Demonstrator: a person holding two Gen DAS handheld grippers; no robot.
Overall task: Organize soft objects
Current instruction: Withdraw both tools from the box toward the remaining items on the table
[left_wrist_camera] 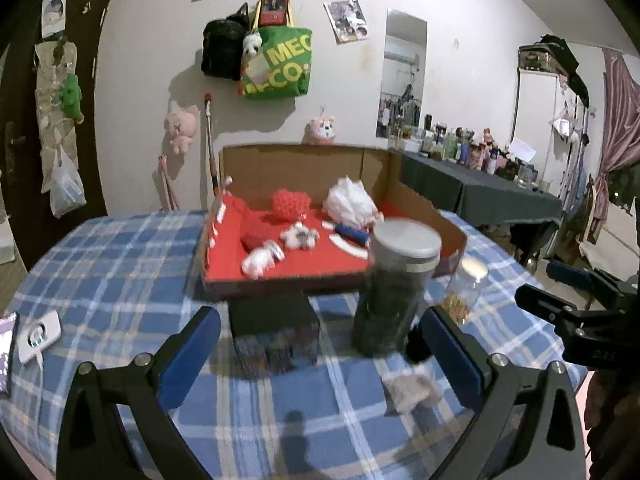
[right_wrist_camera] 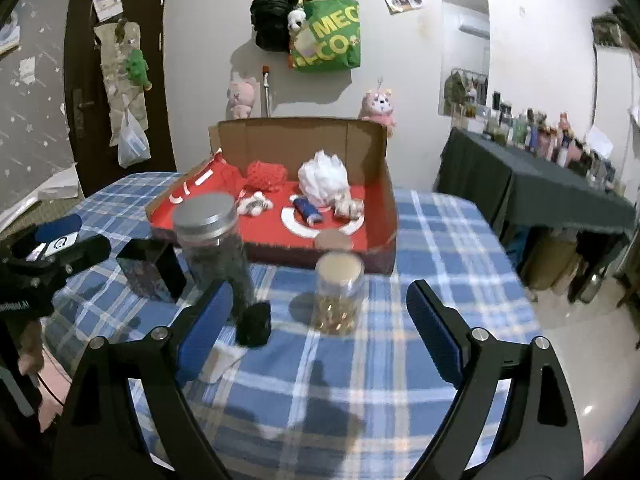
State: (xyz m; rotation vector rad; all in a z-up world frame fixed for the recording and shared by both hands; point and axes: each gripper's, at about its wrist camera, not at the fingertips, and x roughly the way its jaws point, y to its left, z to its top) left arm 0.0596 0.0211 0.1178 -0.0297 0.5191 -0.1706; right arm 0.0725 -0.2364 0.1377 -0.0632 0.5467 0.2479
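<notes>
Left gripper fills the lower part of its view, jaws spread wide w/ nothing between the blue pads; only the blue plaid tablecloth under it. Right gripper likewise wide open and empty.

Soft objects sit mid-frame in a cardboard box w/ red lining: red mesh pouf, white mesh pouf, small white plush bits, a blue roll. One grey-white soft lump lies on the cloth lower right, near the left gripper's right finger; a small black item is at the tall jar's base.

Tall dark jar w/ silver lid stands in front of the box; smaller clear jar w/ gold contents beside it. Dark box sits centre.

Upper centre on the wall: green tote, yellow letters "MEG" and "ECO" partly readable. Other prints too blurred to read.
</notes>
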